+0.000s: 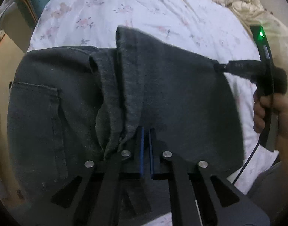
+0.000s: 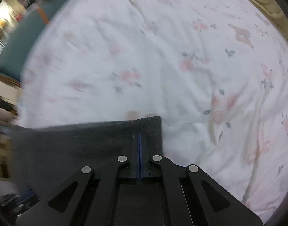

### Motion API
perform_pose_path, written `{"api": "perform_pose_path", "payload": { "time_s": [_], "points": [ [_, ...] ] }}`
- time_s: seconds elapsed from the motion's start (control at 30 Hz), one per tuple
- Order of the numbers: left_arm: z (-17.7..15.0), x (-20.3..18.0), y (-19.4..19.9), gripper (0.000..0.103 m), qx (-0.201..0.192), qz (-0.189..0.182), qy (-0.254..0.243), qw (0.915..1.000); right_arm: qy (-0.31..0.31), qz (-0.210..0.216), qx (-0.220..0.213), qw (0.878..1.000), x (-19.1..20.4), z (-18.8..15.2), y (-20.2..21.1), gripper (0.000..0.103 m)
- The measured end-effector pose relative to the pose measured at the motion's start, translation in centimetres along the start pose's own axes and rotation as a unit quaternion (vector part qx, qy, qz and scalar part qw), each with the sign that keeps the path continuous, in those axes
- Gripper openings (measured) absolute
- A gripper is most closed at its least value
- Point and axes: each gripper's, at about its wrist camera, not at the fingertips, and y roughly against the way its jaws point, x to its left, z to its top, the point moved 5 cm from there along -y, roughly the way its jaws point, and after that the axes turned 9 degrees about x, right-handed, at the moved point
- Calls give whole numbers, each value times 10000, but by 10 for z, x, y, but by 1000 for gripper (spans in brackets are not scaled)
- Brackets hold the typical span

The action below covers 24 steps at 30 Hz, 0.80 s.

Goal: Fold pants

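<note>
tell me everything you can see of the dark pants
The pants are dark grey, of a faded denim-like cloth, lying on the floral bedsheet. A stitched back pocket shows at the left, and a leg is folded across the middle with a bunched seam ridge. The left hand-held gripper is shut over the cloth near the ridge. The right hand-held gripper pinches a corner at the far right edge.

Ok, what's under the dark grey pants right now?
The dark grey pants lie on the white floral bedsheet, which shows all around them. Whether anything else lies beneath the fabric cannot be seen: the cloth covers it.
</note>
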Motion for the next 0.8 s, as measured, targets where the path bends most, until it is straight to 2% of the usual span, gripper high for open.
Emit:
{"api": "perform_pose_path", "payload": {
  "time_s": [0.1,0.17,0.23,0.4,0.47,0.57,0.67,0.7,0.77,0.8],
  "points": [
    [-1,0,2,4,27,1,38,10000,9,-174,-113,9998,7,0,5,0],
    [0,0,3,4,58,-32,99,9999,60,157,-221,9996,10,-5,23,0],
    [0,0,3,4,71,8,57,10000,203,349,-276,9988,7,-31,52,0],
    [4,-3,0,4,50,40,70,10000,301,596,420,9969,7,-123,65,0],
    [2,-3,1,4,45,53,45,10000,284,473,758,9956,6,-158,55,0],
    [2,-6,-1,4,41,109,-5,9999,249,-20,1229,9921,-1,-188,22,0],
    [2,-14,-6,4,10,228,-113,9997,497,-377,1283,9898,7,-188,17,0],
    [3,-14,-6,4,10,224,-91,9997,482,-370,1290,9898,8,-187,18,0],
    [4,-11,-2,4,9,138,25,9999,37,94,1065,9943,-1,-188,32,0],
    [4,-10,0,4,-3,89,91,9999,-116,295,944,9950,-3,-189,38,5]
  ]
}}
